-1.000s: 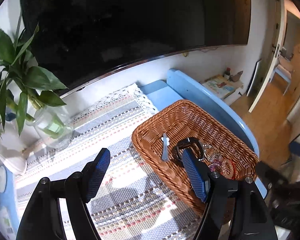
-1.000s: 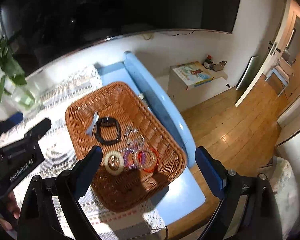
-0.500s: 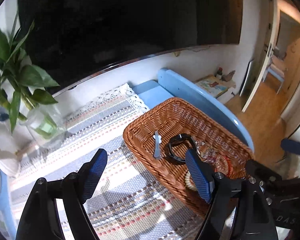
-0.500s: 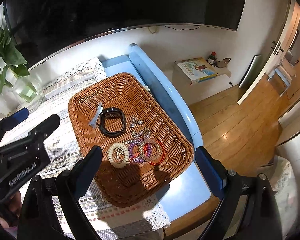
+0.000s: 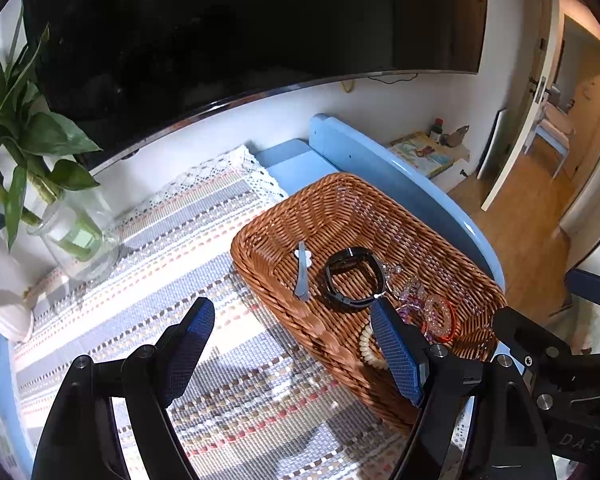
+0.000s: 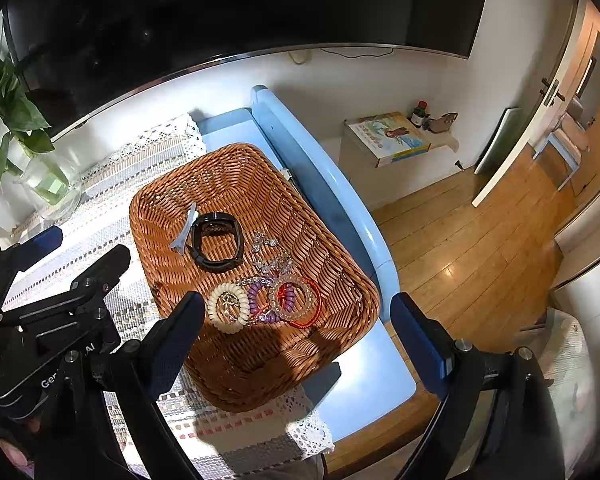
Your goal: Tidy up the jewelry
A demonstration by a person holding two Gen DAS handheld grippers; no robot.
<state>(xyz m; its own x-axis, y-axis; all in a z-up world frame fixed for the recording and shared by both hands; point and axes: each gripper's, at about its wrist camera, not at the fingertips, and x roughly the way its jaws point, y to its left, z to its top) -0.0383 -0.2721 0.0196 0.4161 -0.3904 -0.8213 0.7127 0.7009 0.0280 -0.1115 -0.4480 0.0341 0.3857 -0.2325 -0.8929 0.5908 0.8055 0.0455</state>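
A brown wicker basket (image 6: 236,176) sits on a striped cloth. Inside lie a black bracelet (image 6: 216,246), a pale hair clip (image 6: 184,232), a cream spiral hair tie (image 6: 228,307), a purple spiral tie (image 6: 258,300), a clear bead bracelet with a red cord (image 6: 296,300) and a crystal chain (image 6: 270,256). The basket (image 5: 340,200), black bracelet (image 5: 350,278) and clip (image 5: 302,270) also show in the left wrist view. My right gripper (image 6: 296,320) is open and empty above the basket's near end. My left gripper (image 5: 292,328) is open and empty over the basket's left rim.
A glass vase with a green plant (image 5: 76,228) stands at the back left on the striped cloth (image 5: 172,240). A large dark TV screen (image 6: 220,8) hangs behind. The blue table's raised edge (image 6: 324,184) runs along the basket's right side, with wooden floor (image 6: 480,248) beyond.
Both grippers have drawn back and risen a little, so more of the basket and its contents shows. The jewelry has not moved. Both grippers stay open.
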